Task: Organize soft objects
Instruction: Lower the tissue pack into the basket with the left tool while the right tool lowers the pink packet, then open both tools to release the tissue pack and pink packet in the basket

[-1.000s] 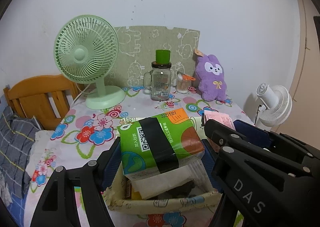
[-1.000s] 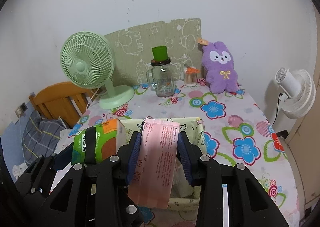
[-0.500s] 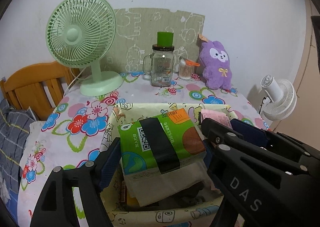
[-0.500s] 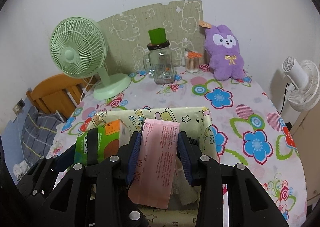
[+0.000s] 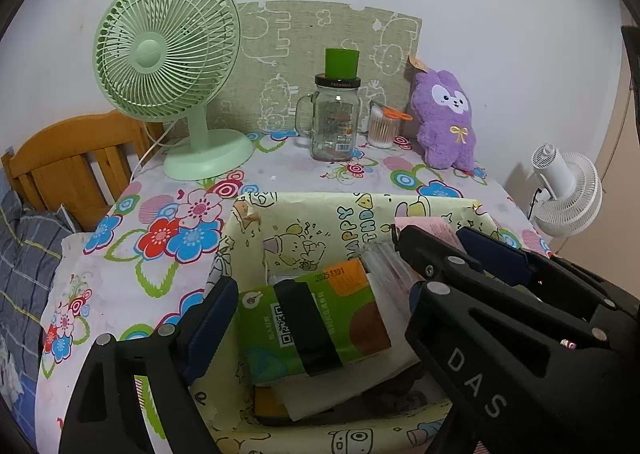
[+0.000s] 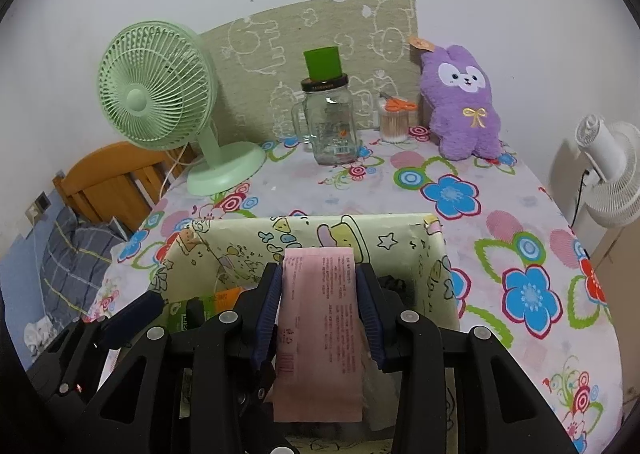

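A green tissue pack (image 5: 316,322) lies in the yellow cartoon-print basket (image 5: 320,214) on top of other things. My left gripper (image 5: 320,302) is open around it, its jaws standing apart from the pack's sides. My right gripper (image 6: 318,294) is shut on a pink tissue pack (image 6: 320,334) and holds it over the basket (image 6: 400,230), beside the green pack (image 6: 192,310). The pink pack's top edge shows in the left wrist view (image 5: 424,224). A purple plush bunny (image 6: 464,102) sits at the table's back right.
A green desk fan (image 5: 172,66), a glass jar with a green cup on it (image 5: 336,118) and a cotton swab tub (image 5: 382,126) stand at the back. A white fan (image 5: 568,190) is off the right edge. A wooden chair (image 5: 72,166) stands left.
Both grippers moved down and forward to the basket. The left jaws opened and the green pack now rests inside the basket. The right gripper still holds the pink pack.
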